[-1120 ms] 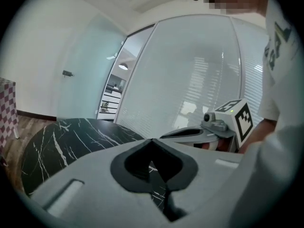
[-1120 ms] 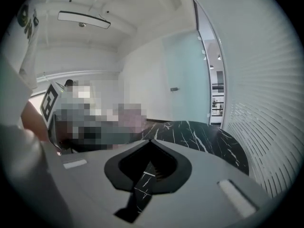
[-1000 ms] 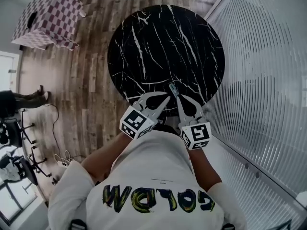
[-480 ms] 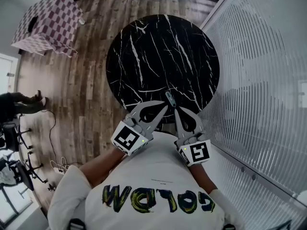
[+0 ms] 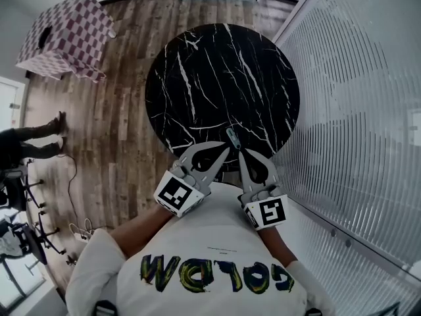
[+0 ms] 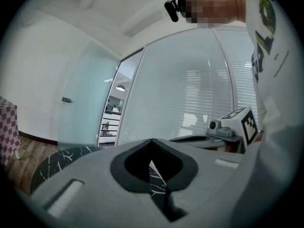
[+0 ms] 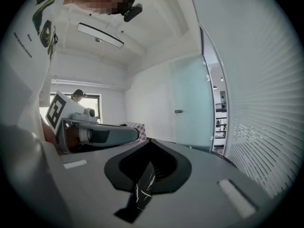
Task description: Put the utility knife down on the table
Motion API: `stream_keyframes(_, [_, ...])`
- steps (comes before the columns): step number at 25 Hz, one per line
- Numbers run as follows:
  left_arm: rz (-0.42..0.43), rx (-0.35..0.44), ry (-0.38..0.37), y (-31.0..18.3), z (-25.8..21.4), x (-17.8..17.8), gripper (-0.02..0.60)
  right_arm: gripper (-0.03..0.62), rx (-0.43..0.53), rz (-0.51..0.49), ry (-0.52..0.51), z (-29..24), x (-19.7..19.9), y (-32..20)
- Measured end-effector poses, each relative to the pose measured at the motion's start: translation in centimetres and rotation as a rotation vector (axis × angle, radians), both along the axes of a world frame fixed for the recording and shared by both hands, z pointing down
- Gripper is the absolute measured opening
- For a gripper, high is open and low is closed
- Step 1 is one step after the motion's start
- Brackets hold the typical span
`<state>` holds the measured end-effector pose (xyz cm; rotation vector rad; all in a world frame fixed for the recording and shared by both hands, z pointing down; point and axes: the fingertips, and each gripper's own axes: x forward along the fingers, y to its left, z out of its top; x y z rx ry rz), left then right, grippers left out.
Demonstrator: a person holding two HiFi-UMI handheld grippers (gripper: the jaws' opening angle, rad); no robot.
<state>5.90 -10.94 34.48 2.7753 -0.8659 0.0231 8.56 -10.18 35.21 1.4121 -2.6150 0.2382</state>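
Observation:
A slim grey utility knife (image 5: 230,137) sticks out past the tip of my right gripper (image 5: 239,149), which is shut on it. It hangs above the near edge of the round black marble table (image 5: 217,71). In the right gripper view the jaws (image 7: 151,141) meet, with a ribbed part showing in the hollow behind them. My left gripper (image 5: 223,149) is shut with nothing in it, its tip close beside the knife. Its own view (image 6: 152,140) shows the jaws closed. Both grippers are held close in front of the person's chest.
A pink checkered box (image 5: 66,31) stands on the wood floor (image 5: 118,124) at the far left. A frosted glass wall with blinds (image 5: 355,110) runs along the right of the table. Office chairs (image 5: 20,203) and another person's legs (image 5: 33,137) are at the left edge.
Both grippers have risen together toward the camera and drawn a little nearer the chest. The knife has stayed in the right gripper. Little has shifted in the last half second.

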Motion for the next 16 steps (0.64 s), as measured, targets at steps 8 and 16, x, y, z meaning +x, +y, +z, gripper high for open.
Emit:
stream_keyframes(8, [-0.009, -0.026, -0.019, 0.3, 1.1, -0.4, -0.002, 0.002, -0.011, -0.004, -0.007, 0.6, -0.3, 0.4])
stream_keyframes(16, [-0.014, -0.020, -0.020, 0.3, 1.3, -0.7, -0.002, 0.002, -0.016, -0.002, -0.008, 0.9, -0.5, 0.6])
